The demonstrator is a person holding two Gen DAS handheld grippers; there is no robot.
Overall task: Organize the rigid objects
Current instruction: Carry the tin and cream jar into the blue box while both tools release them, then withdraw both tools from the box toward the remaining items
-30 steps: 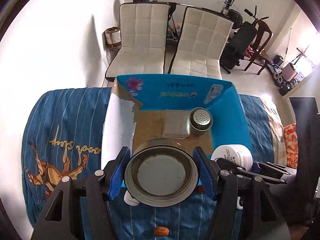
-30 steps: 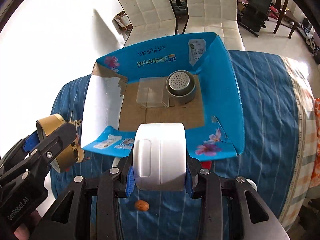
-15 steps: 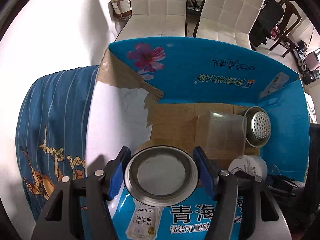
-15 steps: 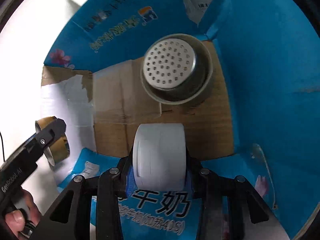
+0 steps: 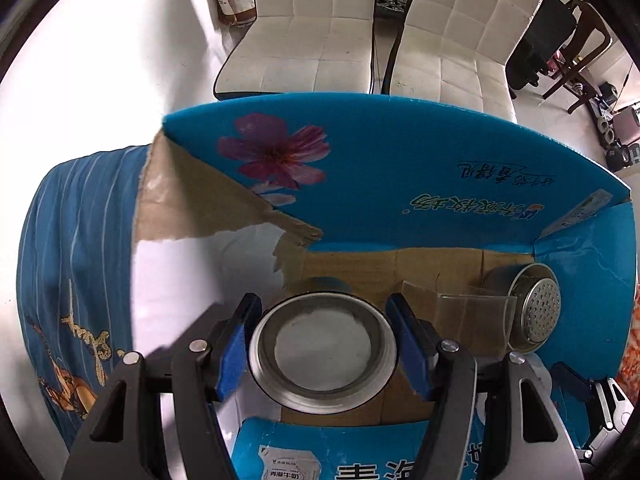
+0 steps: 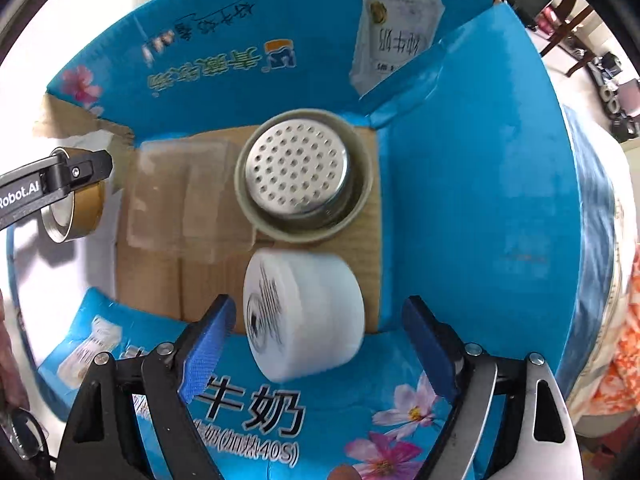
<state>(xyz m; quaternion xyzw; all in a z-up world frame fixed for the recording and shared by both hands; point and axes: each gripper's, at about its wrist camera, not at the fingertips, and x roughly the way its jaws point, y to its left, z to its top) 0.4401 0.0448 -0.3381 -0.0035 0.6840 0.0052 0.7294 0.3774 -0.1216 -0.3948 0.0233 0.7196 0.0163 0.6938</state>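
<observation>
Quick count: one blue milk carton box [image 6: 472, 184] with its flaps open, sitting on a bed with a blue striped sheet [image 5: 80, 240]. Inside it there's one perforated metal strainer cup [image 6: 296, 172] nested in a grey-green ring at the far right corner, one clear plastic box [image 6: 188, 200] just left of it, and one white jar [image 6: 304, 316] lying on its side near the front wall.

The right gripper [image 6: 316, 344] has its fingers spread wide, having just opened; the white jar sits loose between them, pads off it. The left gripper [image 5: 324, 344] is clamped on one gold-sided tin [image 5: 322, 356], held over the box's left side.

Two white padded chairs [image 5: 304, 28] stand behind.

Hard to read: the jar label is motion-blurred, the clear box is barely visible against cardboard, and the box's front flap is cut off by the frame.
</observation>
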